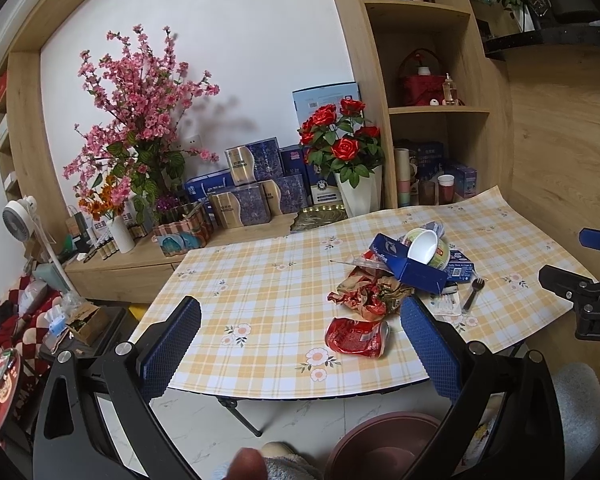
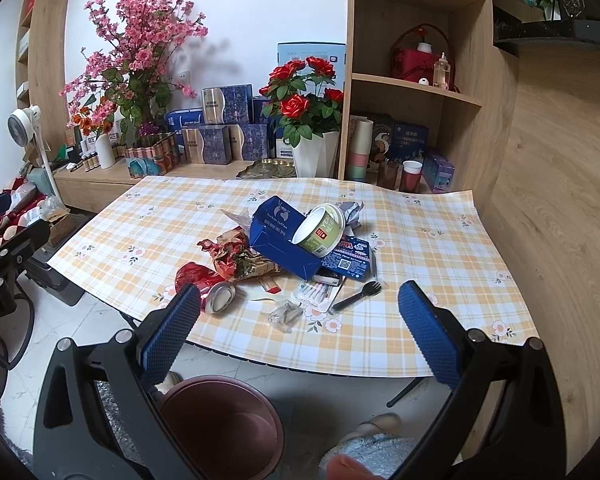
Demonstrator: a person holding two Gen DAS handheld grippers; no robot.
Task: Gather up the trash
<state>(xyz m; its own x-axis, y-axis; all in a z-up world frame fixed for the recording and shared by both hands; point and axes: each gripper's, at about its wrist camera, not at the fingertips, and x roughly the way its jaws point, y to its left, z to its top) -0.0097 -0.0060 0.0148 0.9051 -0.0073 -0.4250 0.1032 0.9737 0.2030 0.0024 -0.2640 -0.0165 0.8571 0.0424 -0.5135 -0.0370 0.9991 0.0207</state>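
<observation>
Both grippers spread wide, holding nothing; crushed red cola can (image 1: 358, 337) lies on its side at table's near edge, long axis across, just ahead of left gripper (image 1: 300, 348); right gripper (image 2: 300, 336) w/ the plastic fork nearer.

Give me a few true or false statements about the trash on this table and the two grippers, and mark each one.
1. The crushed red can lies on its side. True.
2. The left gripper is shut on the can. False: it is open and holds nothing.
3. The green cup stands upright. False: it is tipped over against the blue box.
4. A black fork lies on the tablecloth. True.
5. The bucket sits on the table. False: it is on the floor below the table edge.
</observation>
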